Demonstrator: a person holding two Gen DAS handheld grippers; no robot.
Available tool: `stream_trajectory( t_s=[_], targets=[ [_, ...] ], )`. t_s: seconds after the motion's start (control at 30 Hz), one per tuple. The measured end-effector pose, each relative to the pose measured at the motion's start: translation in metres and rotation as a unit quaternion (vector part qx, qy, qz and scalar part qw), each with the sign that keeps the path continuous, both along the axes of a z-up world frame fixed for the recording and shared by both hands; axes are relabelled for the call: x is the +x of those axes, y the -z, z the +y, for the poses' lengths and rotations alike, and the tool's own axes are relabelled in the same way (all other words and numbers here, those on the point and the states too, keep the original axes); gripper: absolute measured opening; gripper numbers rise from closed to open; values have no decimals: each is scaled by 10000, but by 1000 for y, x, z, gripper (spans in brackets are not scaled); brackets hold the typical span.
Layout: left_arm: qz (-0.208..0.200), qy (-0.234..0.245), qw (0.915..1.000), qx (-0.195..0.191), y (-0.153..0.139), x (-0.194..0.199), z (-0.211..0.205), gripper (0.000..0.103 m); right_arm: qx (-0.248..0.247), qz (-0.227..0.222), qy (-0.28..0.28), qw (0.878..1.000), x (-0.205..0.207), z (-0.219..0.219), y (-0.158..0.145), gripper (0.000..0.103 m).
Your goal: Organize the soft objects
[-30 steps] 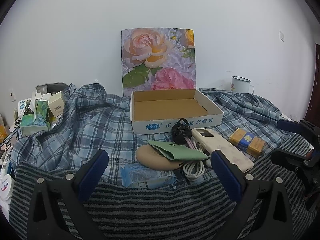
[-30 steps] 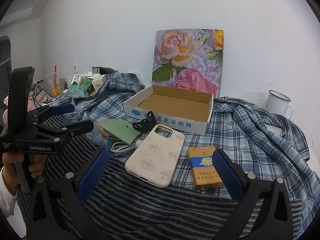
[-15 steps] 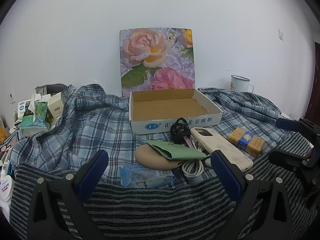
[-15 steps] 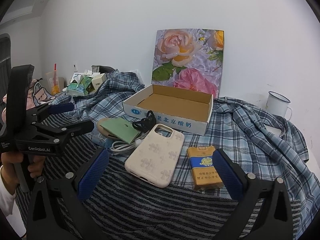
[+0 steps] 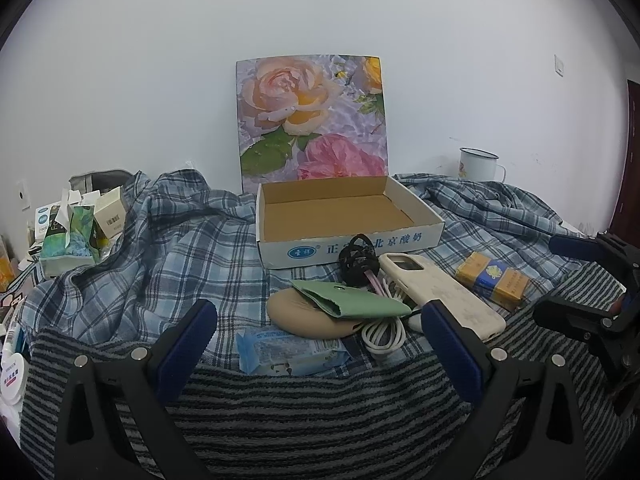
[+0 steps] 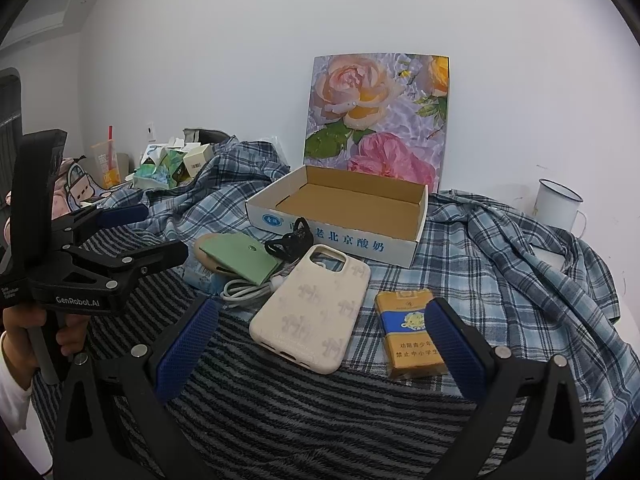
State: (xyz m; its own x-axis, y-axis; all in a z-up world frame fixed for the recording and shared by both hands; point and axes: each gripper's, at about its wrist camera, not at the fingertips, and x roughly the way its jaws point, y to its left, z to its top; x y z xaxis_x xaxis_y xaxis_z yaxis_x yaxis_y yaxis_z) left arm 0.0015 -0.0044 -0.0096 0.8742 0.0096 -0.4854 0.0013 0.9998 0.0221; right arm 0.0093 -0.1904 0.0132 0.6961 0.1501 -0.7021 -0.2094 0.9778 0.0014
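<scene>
An open cardboard box point(image 5: 344, 236) point(image 6: 340, 236) with a flowered lid stands on plaid cloth. In front of it lie a green pouch point(image 5: 352, 302) point(image 6: 240, 256) on a tan pad point(image 5: 296, 316), a black hair tie point(image 5: 358, 258) point(image 6: 290, 240), a white cable point(image 5: 384, 332) point(image 6: 244, 290), a cream phone case point(image 5: 440, 294) point(image 6: 316, 312), a blue wipes pack point(image 5: 288, 350) and a yellow cigarette pack point(image 5: 492, 280) point(image 6: 410, 332). My left gripper point(image 5: 320, 328) is open and empty, just short of the pouch. My right gripper point(image 6: 320, 332) is open and empty over the phone case.
A white enamel mug point(image 5: 480, 164) point(image 6: 558, 208) stands at the back right. Tissue and small boxes point(image 5: 76, 228) crowd the left side. A striped towel point(image 5: 320, 408) covers the near edge. The left gripper also shows in the right wrist view point(image 6: 136, 236).
Both grippers have stayed almost still, with only slight drift. Nothing on the cloth has moved.
</scene>
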Motion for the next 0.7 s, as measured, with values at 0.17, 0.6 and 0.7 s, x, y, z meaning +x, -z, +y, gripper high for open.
stream_trajectory(
  t_s=[0.17,0.6,0.7],
  targets=[
    [-9,28,10000,54,1,-2,-2,103,-2,2,-1,10000,0,0,0,103],
    [50,54,10000,8,2,0,-3,103,12,19,-3,10000,0,1,1,103],
    [128,120,9998,-87,3,3,0,103,36,7,-4,10000,0,0,1,103]
  ],
)
